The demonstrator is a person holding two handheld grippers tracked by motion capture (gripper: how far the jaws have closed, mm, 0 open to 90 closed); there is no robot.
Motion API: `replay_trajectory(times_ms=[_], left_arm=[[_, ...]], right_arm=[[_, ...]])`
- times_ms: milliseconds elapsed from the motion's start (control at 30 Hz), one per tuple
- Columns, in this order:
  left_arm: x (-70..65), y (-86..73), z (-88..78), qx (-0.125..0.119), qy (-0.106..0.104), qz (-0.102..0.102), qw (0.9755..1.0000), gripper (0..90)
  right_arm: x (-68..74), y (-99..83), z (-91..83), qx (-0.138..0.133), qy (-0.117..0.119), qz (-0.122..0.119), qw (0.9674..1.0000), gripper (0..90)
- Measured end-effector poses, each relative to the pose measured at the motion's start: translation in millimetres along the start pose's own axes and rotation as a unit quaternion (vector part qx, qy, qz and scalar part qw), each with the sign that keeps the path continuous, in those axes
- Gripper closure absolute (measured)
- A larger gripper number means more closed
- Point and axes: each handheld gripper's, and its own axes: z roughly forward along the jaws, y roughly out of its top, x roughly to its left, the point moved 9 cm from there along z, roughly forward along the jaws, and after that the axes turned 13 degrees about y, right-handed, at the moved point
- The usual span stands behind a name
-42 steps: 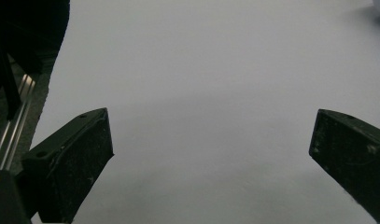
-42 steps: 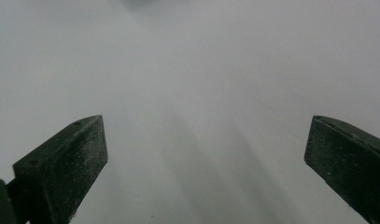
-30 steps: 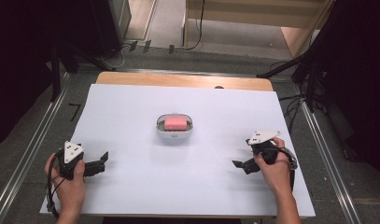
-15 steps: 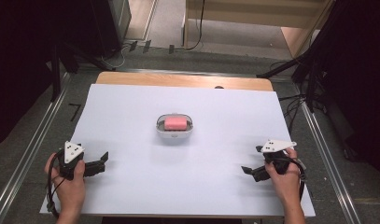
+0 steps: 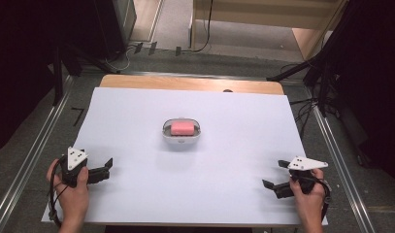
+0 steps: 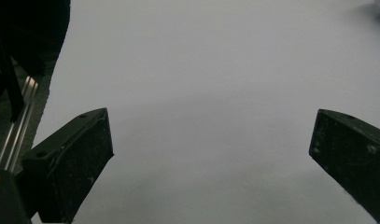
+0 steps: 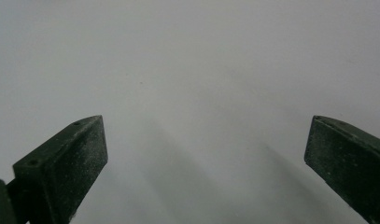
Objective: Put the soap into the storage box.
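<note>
A small white dish [image 5: 182, 137] stands in the middle of the white table sheet [image 5: 137, 126], and a pink block [image 5: 182, 128] lies in it. My left gripper [image 5: 108, 168] rests at the sheet's near left, held by a hand, open and empty, pointing right. My right gripper [image 5: 274, 175] sits at the near right corner, open and empty, pointing left. In the left gripper view the two black jaws stand wide apart over the bare sheet [image 6: 201, 93]. The right gripper view has its jaws equally wide apart above plain white surface [image 7: 201, 70].
A wooden strip [image 5: 190, 83] runs along the table's far edge. Metal rails [image 5: 35, 150] flank the table on both sides. Cables [image 5: 306, 111] and dark stands lie on the floor beyond the right and far edges.
My right gripper has moved toward the near right corner of the sheet, away from the dish. The left gripper has stayed in place.
</note>
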Motion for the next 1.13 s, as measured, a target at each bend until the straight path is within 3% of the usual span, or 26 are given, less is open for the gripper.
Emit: replay_trajectory(times_ms=[200, 467, 567, 700, 1133], left_arm=[[0.0, -0.1, -0.1, 0.0, 0.0, 0.0, 1.0, 0.1], [0.0, 0.4, 0.2, -0.003, -0.001, -0.004, 1.0, 0.1], [0.0, 0.2, 0.2, 0.0, -0.001, -0.005, 1.0, 0.1], [0.1, 0.2, 0.0, -0.001, 0.0, -0.003, 1.0, 0.1], [0.2, -0.1, 0.6, 0.003, -0.002, -0.005, 1.0, 0.1]], right_arm=[[0.1, -7.2, -19.2, -0.03, -0.011, 0.012, 0.9994, 0.0], [-0.5, -24.1, -41.1, -0.051, -0.035, 0.026, 0.9977, 0.0], [-3.2, -29.0, -50.7, -0.074, -0.048, 0.033, 0.9956, 0.0], [-4.4, -28.0, -57.7, -0.109, -0.049, 0.04, 0.992, 0.0], [-5.4, -30.7, -56.0, -0.107, -0.065, 0.035, 0.9916, 0.0]])
